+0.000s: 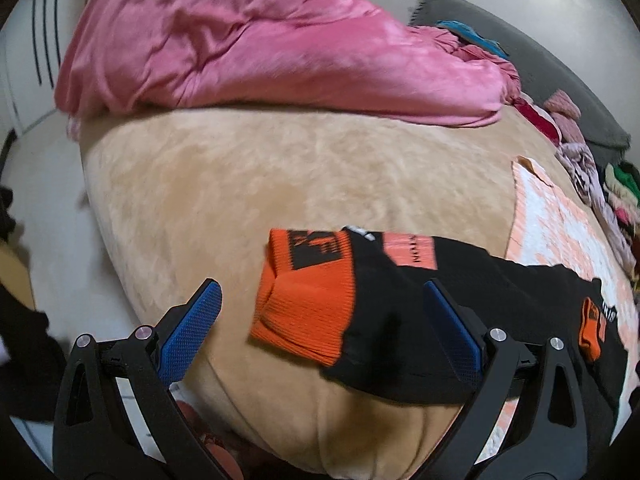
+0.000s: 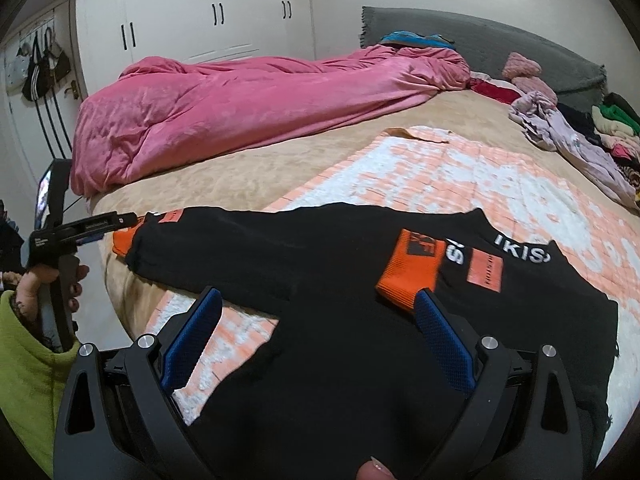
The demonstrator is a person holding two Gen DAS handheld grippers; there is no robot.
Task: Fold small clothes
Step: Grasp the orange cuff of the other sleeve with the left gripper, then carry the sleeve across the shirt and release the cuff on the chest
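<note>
On a bed (image 2: 248, 176) with a beige cover, a black sweatshirt (image 2: 320, 264) lies spread; both hand-held grippers, left (image 1: 320, 332) and right (image 2: 316, 336), gape wide and empty, so its orange-cuffed sleeve (image 1: 304, 312) at the bed's edge may slide off.

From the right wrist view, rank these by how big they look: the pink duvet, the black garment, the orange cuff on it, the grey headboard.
1. Black garment, though it lies nearest the camera, so its lead is unsure.
2. Pink duvet.
3. Grey headboard.
4. Orange cuff, plainly smallest.
</note>
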